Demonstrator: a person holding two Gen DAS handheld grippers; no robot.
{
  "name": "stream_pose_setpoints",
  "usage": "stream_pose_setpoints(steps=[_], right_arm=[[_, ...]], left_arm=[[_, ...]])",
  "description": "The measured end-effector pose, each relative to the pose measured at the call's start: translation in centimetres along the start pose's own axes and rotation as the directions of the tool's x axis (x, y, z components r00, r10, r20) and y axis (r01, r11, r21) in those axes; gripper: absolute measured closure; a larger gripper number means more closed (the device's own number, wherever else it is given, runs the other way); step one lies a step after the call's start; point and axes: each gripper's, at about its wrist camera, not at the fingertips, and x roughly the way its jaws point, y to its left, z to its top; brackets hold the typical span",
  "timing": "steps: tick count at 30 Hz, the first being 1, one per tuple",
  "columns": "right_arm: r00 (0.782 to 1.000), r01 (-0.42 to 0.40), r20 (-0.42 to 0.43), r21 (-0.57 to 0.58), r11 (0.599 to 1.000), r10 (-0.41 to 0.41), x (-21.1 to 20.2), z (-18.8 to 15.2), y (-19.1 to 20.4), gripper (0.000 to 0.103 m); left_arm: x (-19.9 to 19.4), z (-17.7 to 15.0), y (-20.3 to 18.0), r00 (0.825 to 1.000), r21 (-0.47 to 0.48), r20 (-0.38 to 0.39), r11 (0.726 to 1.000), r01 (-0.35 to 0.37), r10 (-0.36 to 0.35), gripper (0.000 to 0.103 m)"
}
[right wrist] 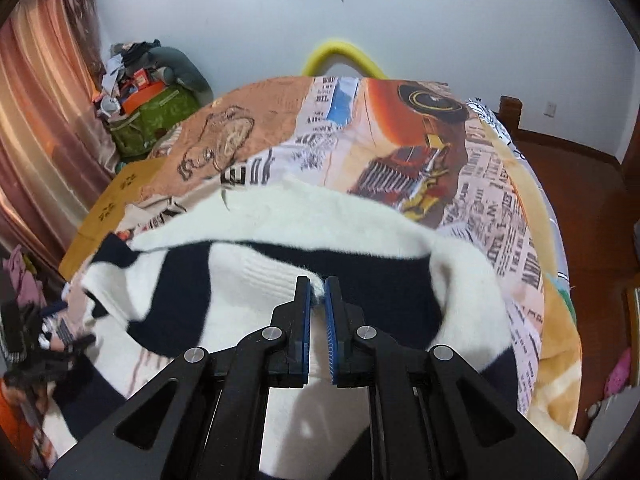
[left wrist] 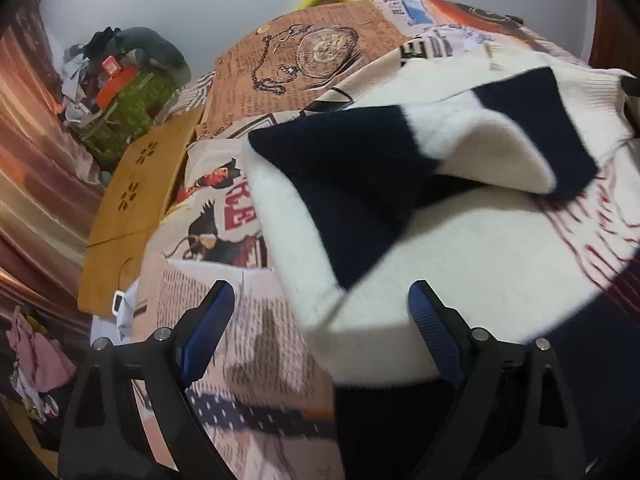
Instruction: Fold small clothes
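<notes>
So the white and navy sweater [right wrist: 320,220] is lying spread across the bed [right wrist: 500,208], on top of that newspaper-print bedspread with the pocket watch and old car pictures. Using the sweater as the reference point for everything here.

The right tongs [right wrist: 317,292] are pinching a white fold of the sweater near its middle, blue pads nearly together with a bit of knit squeezed between them. The fabric around that pinch is bunching up, with a navy band curving just behind it and a sleeve with a navy stripe flopping off to the left side.

The left tongs [left wrist: 320,304] are hanging wide apart just at the sweater's near edge, gripping nothing. One finger is sitting over the white knit, the other is off over the bare bedspread beside it. From this view a navy sleeve section is lying folded across the sweater's body.

Past the sweater's left side there's a wooden board [left wrist: 132,208] at the bed edge, and farther off a green bag [right wrist: 160,120] piled with clutter by the curtain.
</notes>
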Motion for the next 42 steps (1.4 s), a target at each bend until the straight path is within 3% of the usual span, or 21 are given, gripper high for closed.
stream_pose_setpoints(steps=[4, 7, 9, 12, 14, 15, 18, 20, 24, 30, 37, 42], right_arm=[[1.000, -0.023, -0.009, 0.019, 1.000, 0.023, 0.2, -1.3, -0.4, 0.061], [1.000, -0.009, -0.028, 0.003, 1.000, 0.009, 0.9, -2.3, -0.5, 0.059], [0.998, 0.003, -0.061, 0.007, 1.000, -0.002, 2.0, -2.6, -0.9, 0.059], [0.997, -0.017, -0.079, 0.033, 0.999, 0.020, 3.2, -2.5, -1.3, 0.059], [0.996, -0.023, -0.086, 0.031, 0.999, 0.025, 3.9, -2.0, -1.2, 0.059], [0.996, -0.023, -0.089, 0.027, 0.999, 0.026, 4.2, -1.9, -1.0, 0.060], [0.996, 0.006, -0.090, -0.027, 1.000, -0.009, 5.0, -1.8, 0.1, 0.078], [0.996, 0.026, -0.078, -0.062, 0.998, -0.031, 4.8, -1.6, 0.6, 0.098], [1.000, -0.006, -0.011, -0.040, 0.999, 0.005, 2.3, -0.7, -0.2, 0.099], [0.993, 0.045, 0.107, 0.002, 0.999, -0.045, -3.4, 0.6, -2.9, 0.099], [0.990, 0.126, 0.052, 0.020, 0.992, -0.127, -2.4, 0.1, -4.3, 0.099], [0.986, 0.161, 0.041, 0.004, 0.987, -0.161, -1.2, 0.5, -3.9, 0.099]], left_arm=[[1.8, 0.0, 1.2, 1.000, -0.026, -0.017, 1.000, -0.011, 0.011, 0.021], [1.9, -0.6, 2.1, 0.999, -0.076, 0.001, 0.996, 0.049, -0.049, 0.036], [1.8, -0.7, 2.4, 0.998, -0.097, 0.009, 0.993, 0.064, -0.063, 0.056], [1.6, -0.7, 2.6, 0.997, -0.125, 0.019, 0.989, 0.073, -0.071, 0.069], [1.3, -0.9, 2.9, 0.997, -0.156, 0.030, 0.985, 0.075, -0.072, 0.073], [1.2, -1.0, 3.1, 0.997, -0.172, 0.034, 0.982, 0.072, -0.068, 0.078], [1.2, -1.3, 4.3, 0.998, -0.230, 0.025, 0.972, 0.055, -0.051, 0.083], [1.6, -1.5, 5.0, 0.997, -0.256, 0.007, 0.964, 0.073, -0.074, 0.087], [1.4, -1.7, 5.3, 0.997, -0.266, 0.009, 0.961, 0.081, -0.081, 0.089], [-0.6, -0.8, 4.9, 0.990, -0.243, 0.062, 0.960, 0.139, -0.128, 0.089], [-0.1, -0.6, 2.9, 0.986, -0.180, 0.008, 0.969, 0.167, -0.168, 0.088], [-1.1, -1.7, 3.8, 0.976, -0.191, 0.003, 0.958, 0.213, -0.216, 0.070]])
